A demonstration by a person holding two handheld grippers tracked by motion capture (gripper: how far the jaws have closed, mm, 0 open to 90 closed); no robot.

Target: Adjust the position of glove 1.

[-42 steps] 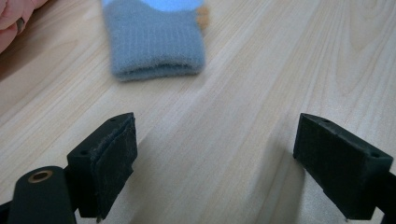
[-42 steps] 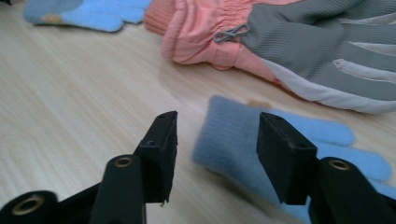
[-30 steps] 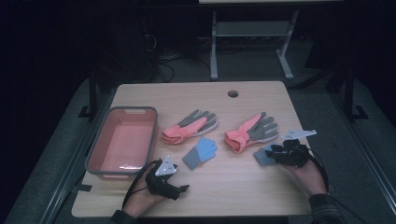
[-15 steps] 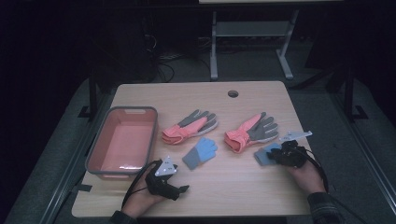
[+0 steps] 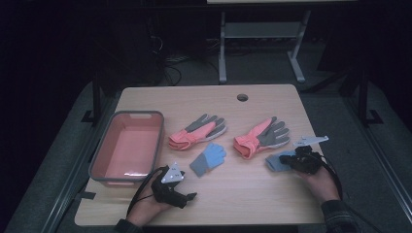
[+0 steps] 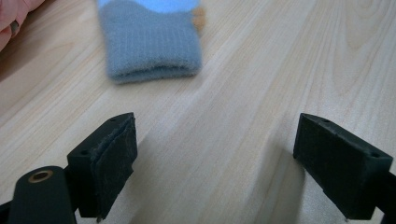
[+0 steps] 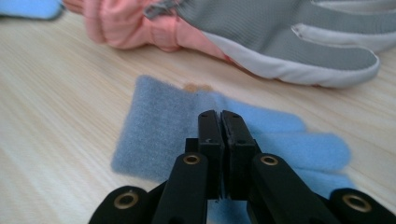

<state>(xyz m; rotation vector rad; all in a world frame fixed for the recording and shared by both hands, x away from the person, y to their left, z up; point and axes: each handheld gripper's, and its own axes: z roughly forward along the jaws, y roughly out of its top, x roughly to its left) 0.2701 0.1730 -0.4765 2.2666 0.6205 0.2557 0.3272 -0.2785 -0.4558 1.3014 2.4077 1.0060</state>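
Right gripper [image 5: 297, 160], lower right of the high view: its jaws have just been closing and now stand together over a blue glove [image 5: 279, 161]. In the right gripper view the tips [image 7: 220, 122] meet above the glove [image 7: 154, 126], near where its grey-blue cuff joins the lighter blue palm; whether cloth is pinched between the pads cannot be told. The glove lies flat on the table [image 5: 243, 194], just below a pink-and-grey glove [image 5: 262, 137], whose pink cuff and grey palm cross the top of the right gripper view [image 7: 280, 37].

Left gripper [image 5: 187, 196], lower centre-left of the high view: jaws wide apart, nothing between them. In the left gripper view [image 6: 215, 158] bare wood lies between the pads, and the cuff of a second blue glove [image 6: 152, 46] sits at upper left, well clear of them. In the high view this glove [image 5: 208, 158] lies mid-table, below another pink-and-grey glove [image 5: 197, 131].

A pink bin [image 5: 99, 162] stands at the table's left edge.
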